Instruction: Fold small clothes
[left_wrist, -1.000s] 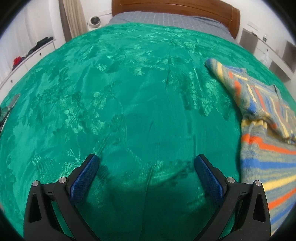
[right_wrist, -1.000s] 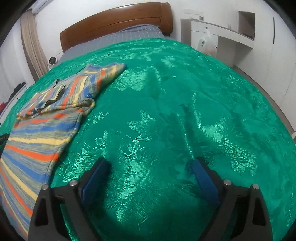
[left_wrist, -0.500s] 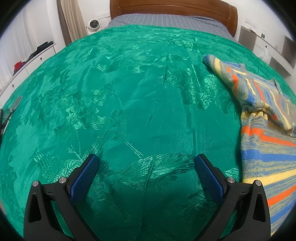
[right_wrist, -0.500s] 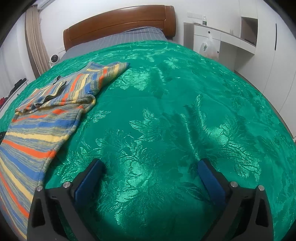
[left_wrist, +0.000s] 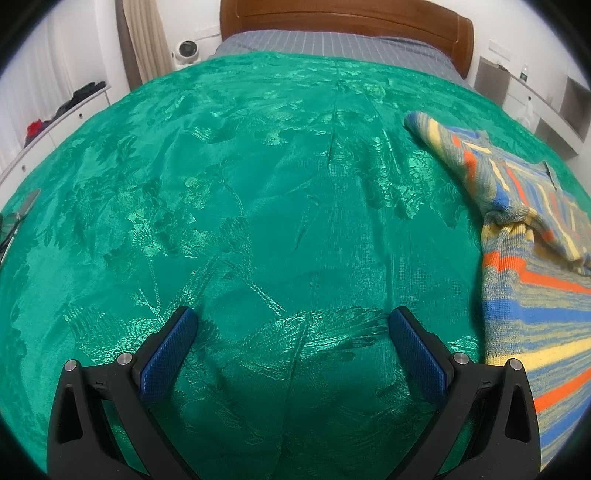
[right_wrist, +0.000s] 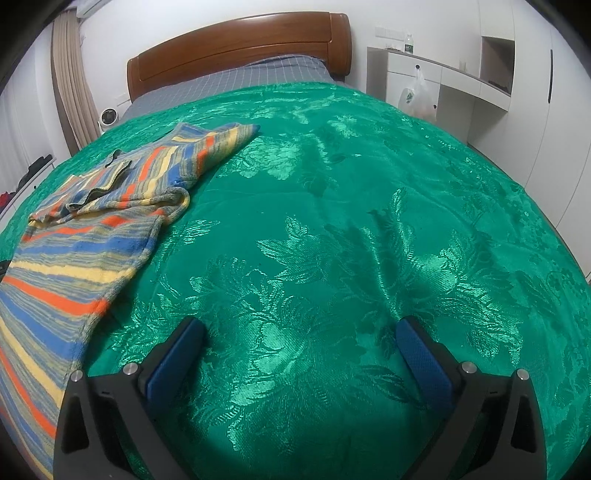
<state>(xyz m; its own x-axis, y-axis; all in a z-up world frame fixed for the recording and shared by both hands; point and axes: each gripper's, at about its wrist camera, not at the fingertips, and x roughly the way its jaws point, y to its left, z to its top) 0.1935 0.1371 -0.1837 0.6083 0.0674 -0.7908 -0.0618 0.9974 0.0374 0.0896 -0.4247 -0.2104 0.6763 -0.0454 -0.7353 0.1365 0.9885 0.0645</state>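
Note:
A striped knit sweater in blue, orange and yellow lies flat on the green bedspread, with one sleeve folded across its body. It fills the right edge of the left wrist view and the left side of the right wrist view. My left gripper is open and empty above bare bedspread, left of the sweater. My right gripper is open and empty above bare bedspread, right of the sweater.
A wooden headboard and grey sheet are at the far end of the bed. White cabinets with a plastic bag stand at the right. A small white fan and low white shelf are at the left.
Both grippers have drawn back and risen from the bedspread, so more of the room shows. The sweater has not moved. Both stay open.

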